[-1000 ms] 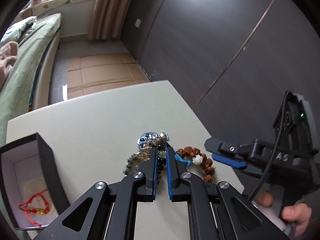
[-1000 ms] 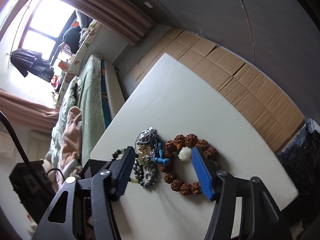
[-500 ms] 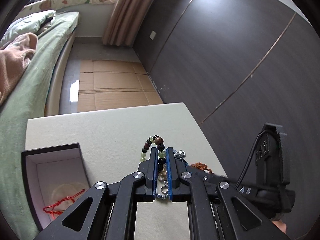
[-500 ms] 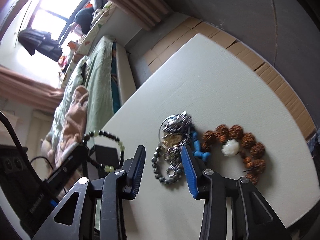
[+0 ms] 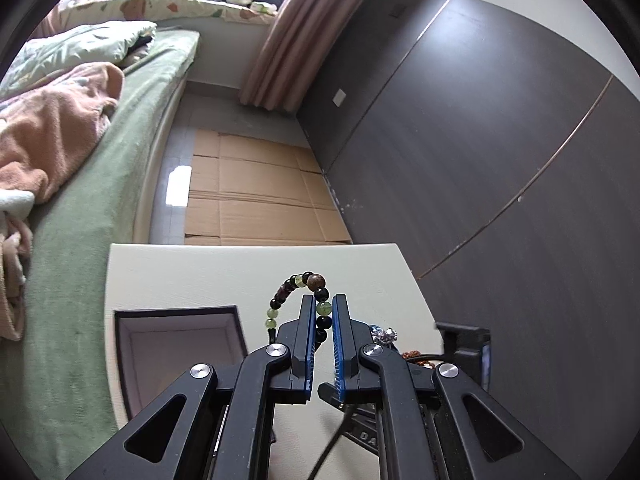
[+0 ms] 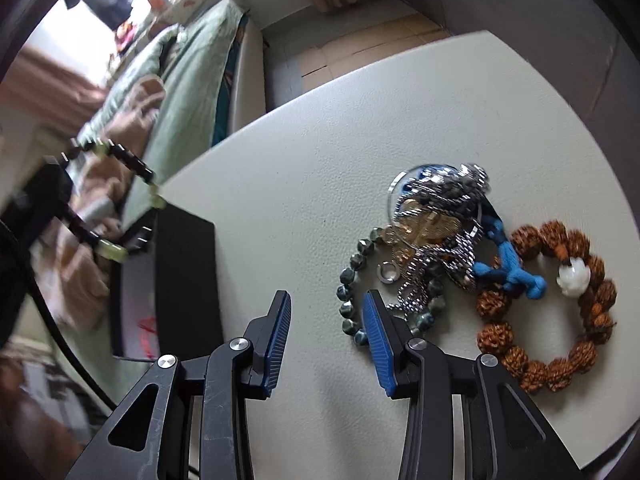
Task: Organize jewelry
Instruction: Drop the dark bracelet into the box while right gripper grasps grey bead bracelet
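Observation:
My left gripper [image 5: 321,300] is shut on a bracelet of dark and pale green beads [image 5: 298,285], held in the air above the white table [image 5: 192,272]. The bracelet also shows blurred at the left of the right wrist view [image 6: 116,160]. A black jewelry box [image 5: 176,344] with a white lining stands open just left of the left gripper. My right gripper [image 6: 326,298] is open and empty, low over the table, beside a pile of jewelry: a grey bead bracelet [image 6: 350,280], silver chains [image 6: 440,208], and a brown seed bracelet [image 6: 560,308] with a blue cord [image 6: 508,268].
The box [image 6: 184,276] holds a red cord piece [image 6: 146,326]. A bed with green cover [image 5: 88,184] runs along the table's left side. Cardboard sheets [image 5: 248,200] lie on the floor beyond. A dark wall [image 5: 480,140] stands at the right.
My left gripper has lifted the dark and green bracelet off the pile and carried it up and left toward the box. My right gripper has narrowed and shifted left over the pile.

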`<state>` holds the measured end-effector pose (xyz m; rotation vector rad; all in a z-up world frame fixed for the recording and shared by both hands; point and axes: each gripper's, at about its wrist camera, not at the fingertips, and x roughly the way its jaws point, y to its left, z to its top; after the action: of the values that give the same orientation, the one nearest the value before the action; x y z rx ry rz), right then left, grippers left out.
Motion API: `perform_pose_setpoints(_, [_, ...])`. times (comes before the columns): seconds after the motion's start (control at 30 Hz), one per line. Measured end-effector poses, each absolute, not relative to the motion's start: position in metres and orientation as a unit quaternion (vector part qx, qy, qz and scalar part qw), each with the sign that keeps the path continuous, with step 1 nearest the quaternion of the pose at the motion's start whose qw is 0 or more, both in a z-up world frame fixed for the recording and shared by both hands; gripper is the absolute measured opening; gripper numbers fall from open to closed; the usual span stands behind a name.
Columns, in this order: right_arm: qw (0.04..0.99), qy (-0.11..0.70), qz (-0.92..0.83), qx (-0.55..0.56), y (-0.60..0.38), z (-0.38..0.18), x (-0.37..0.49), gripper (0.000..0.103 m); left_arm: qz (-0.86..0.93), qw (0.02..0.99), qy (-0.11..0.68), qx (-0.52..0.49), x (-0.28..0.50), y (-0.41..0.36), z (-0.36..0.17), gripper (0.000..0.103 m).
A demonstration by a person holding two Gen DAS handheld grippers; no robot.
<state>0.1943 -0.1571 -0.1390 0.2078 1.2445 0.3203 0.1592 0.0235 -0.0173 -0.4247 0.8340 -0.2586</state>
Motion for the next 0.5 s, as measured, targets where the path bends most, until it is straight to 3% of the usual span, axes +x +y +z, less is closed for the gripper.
perform_pose_setpoints(0.07, [0.803,0.576,0.136,0.067,-0.151,-0.140,0.192,0.029,-0.119,0.886,0.399,-0.204,0.155,0.029,-0.015,0.008])
perform_pose_setpoints(0.1, [0.804,0.578,0.129,0.049,-0.148,-0.141,0.192,0.016,-0.116,0.887,0.398,-0.204,0.152,0.031,-0.015,0.008])
perform_pose_setpoints(0.13, [0.810,0.573,0.123,0.029,-0.146,-0.140,0.191,0.011,-0.114,0.887,0.398,-0.203,0.150,0.033,-0.014,0.008])
perform_pose_setpoints(0.23, [0.811,0.568,0.133,0.040,-0.151,-0.140,0.186,0.010,-0.109,0.889,0.396,-0.203,0.143,0.039,-0.013,0.008])
perform_pose_setpoints(0.5, [0.820,0.493,0.214,0.199,-0.198,-0.097,0.164,0.010,-0.098,0.892,0.386,-0.214,0.121,0.056,-0.008,0.008])
